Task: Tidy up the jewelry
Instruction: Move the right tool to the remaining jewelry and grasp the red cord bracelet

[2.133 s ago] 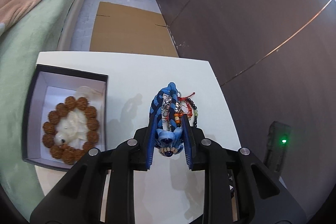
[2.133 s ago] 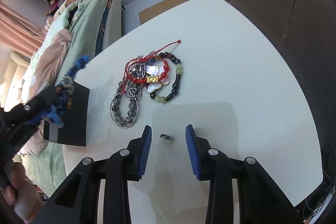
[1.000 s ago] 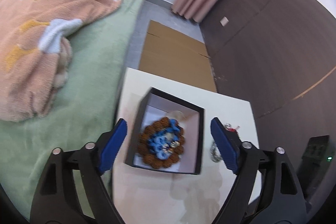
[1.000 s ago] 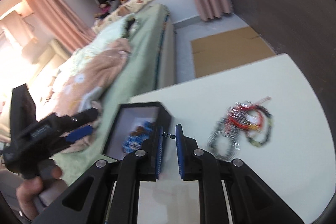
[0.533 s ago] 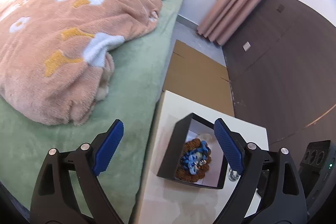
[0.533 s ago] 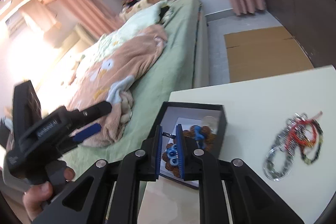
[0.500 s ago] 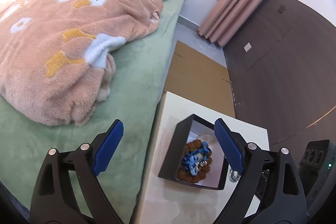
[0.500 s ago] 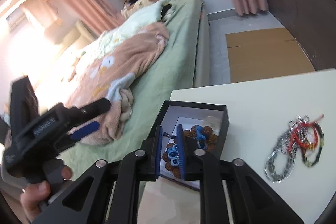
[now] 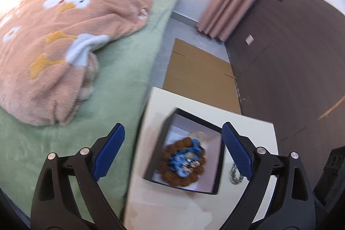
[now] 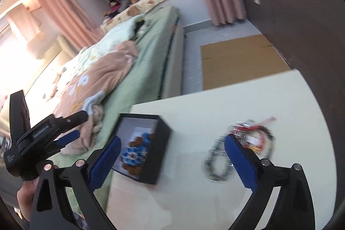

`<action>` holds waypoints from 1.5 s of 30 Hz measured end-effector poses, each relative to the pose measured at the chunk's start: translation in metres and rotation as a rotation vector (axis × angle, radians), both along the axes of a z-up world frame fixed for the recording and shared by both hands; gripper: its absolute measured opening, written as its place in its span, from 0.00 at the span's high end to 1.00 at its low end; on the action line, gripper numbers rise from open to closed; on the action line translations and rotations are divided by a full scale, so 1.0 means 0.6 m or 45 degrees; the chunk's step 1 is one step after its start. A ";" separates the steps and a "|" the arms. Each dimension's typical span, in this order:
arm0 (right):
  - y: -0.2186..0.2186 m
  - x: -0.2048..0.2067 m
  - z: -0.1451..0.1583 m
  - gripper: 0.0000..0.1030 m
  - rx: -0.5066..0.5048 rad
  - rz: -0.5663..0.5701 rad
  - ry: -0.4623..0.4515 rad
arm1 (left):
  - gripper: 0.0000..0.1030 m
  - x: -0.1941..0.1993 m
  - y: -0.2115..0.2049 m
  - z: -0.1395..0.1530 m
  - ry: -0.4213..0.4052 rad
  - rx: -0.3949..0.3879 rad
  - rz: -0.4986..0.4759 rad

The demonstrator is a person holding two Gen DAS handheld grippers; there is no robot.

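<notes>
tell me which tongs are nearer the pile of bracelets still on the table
Right. The right tongs hang open just over the bracelet pile; the left tongs are open above the black box, beside it.

Box [image 9: 217, 178] sits on desk [image 9: 172, 206], at the desk edge nearest the bed [image 9: 120, 87]. Inside box: beaded ring [image 9: 183, 178] with braided bracelet [image 9: 183, 156] lying within it. Jewelry pile [image 10: 243, 148] on desk to the right of box, well apart. Cardboard sheet [image 9: 200, 77] on floor behind desk, between bed and wall [image 9: 291, 61]. Blanket [image 9: 54, 40] on bed, left of desk.
</notes>
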State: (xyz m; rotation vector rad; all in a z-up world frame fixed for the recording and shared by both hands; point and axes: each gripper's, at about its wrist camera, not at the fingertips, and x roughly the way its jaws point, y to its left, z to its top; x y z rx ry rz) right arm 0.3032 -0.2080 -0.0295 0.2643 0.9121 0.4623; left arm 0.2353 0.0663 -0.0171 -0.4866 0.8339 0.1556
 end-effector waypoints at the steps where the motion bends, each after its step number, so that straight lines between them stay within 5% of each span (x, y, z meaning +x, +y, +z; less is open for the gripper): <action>1: -0.018 -0.001 -0.001 0.07 0.000 -0.011 -0.003 | 0.09 0.002 -0.013 0.001 0.001 0.011 -0.022; 10: -0.123 -0.012 -0.011 0.07 0.042 -0.107 -0.012 | 0.09 0.005 -0.117 0.014 -0.018 0.085 -0.150; 15: -0.153 -0.023 -0.013 0.07 -0.038 -0.168 -0.056 | 0.09 0.009 -0.166 0.004 -0.001 0.105 -0.233; 25: -0.228 -0.006 -0.048 0.08 -0.012 -0.340 0.144 | 0.09 0.027 -0.258 -0.029 0.079 0.101 -0.478; 32: -0.258 -0.002 -0.053 0.08 -0.001 -0.349 0.172 | 0.09 0.047 -0.305 -0.066 0.164 0.099 -0.609; 45: -0.268 0.017 -0.080 0.18 -0.021 -0.337 0.251 | 0.11 0.070 -0.344 -0.115 0.251 0.328 -0.607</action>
